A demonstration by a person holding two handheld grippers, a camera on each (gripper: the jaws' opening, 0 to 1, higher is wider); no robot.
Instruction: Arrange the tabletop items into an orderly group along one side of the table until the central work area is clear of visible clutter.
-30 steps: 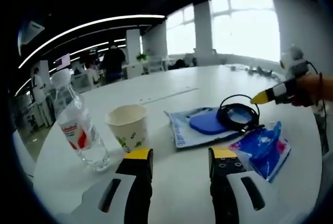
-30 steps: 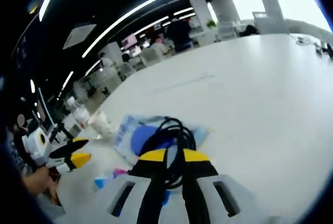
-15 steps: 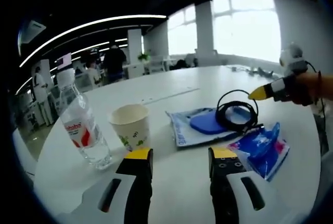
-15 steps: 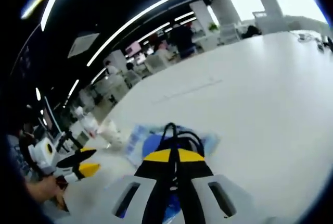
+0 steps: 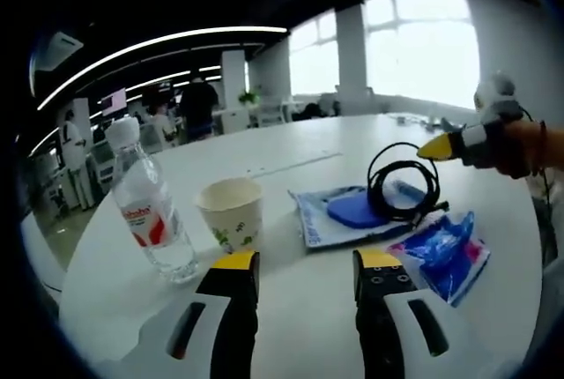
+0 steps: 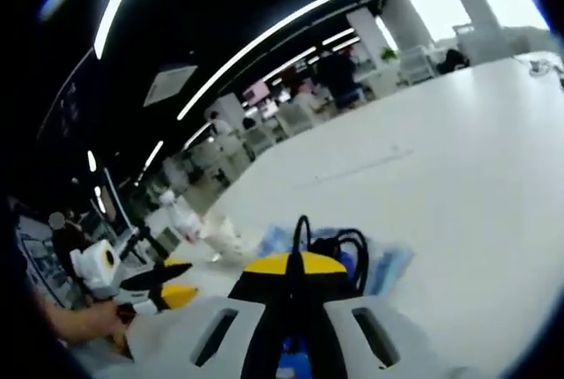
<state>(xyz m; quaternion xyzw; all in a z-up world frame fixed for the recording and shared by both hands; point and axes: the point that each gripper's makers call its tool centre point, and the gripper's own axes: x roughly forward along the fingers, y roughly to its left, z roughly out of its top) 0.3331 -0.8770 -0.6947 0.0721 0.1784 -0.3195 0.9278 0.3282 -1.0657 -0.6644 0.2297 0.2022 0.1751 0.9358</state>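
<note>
My right gripper [image 6: 291, 263] is shut on a black coiled cable [image 6: 349, 245], whose loops stand up just past its yellow tips. In the left gripper view the right gripper [image 5: 443, 145] holds the cable [image 5: 401, 187] up on edge, with the coil's lower part resting on a blue pad [image 5: 359, 210] that lies on a pale blue pouch [image 5: 315, 219]. A crumpled blue packet [image 5: 445, 247] lies beside them. A paper cup [image 5: 231, 211] and a clear water bottle [image 5: 150, 211] stand to the left. My left gripper [image 5: 307, 260] is open above the bare table, short of the cup.
The white table [image 5: 291, 154] stretches far back with free room behind the items. In the right gripper view, the bottle [image 6: 182, 217], cup [image 6: 226, 234] and left gripper [image 6: 163, 289] are at the left. People and desks are far off beyond the table.
The right gripper has shut on the cable and raised it, so the coil now stands higher off the pouch. The left gripper has hardly moved.
</note>
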